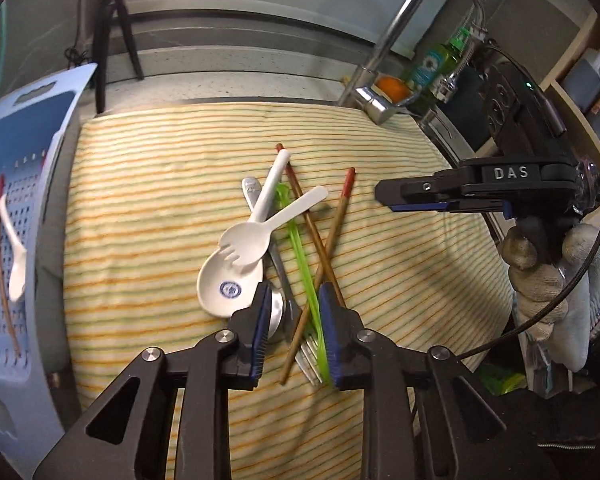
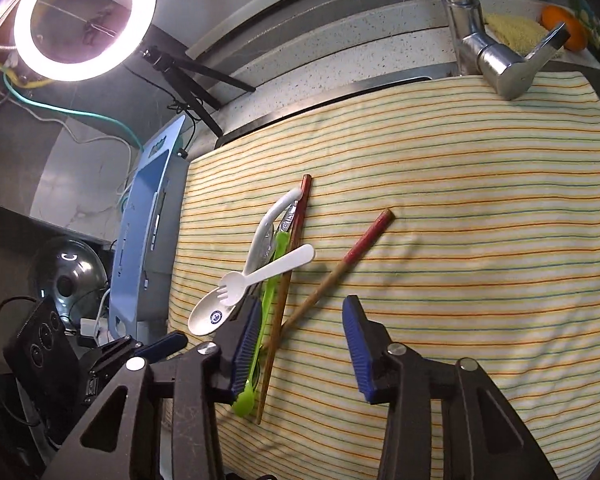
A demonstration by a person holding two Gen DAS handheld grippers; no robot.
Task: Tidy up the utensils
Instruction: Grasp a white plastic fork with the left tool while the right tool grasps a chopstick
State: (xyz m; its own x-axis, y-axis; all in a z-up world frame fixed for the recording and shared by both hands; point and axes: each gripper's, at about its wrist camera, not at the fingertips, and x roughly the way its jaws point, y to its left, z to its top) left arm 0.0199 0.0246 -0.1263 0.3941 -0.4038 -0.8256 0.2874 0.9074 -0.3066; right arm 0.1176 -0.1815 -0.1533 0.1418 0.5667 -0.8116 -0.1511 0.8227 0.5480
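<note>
Left gripper (image 1: 296, 320) half-spread astride green utensil (image 1: 300, 248) and chopstick (image 1: 332, 236); right gripper (image 2: 300, 344) parted, empty; best pinching one piece only.

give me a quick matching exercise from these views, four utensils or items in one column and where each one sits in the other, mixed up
Column 1:
1. white plastic spork
2. ceramic spoon with blue emblem
3. small white spoon
4. faucet

Column 2:
a. lying in the blue basket at the left
b. standing at the far edge of the striped cloth
c. on top of the pile, tines resting over another spoon's bowl
d. on the cloth, under the spork's tines

Pairs: 1-c, 2-d, 3-a, 4-b
</note>
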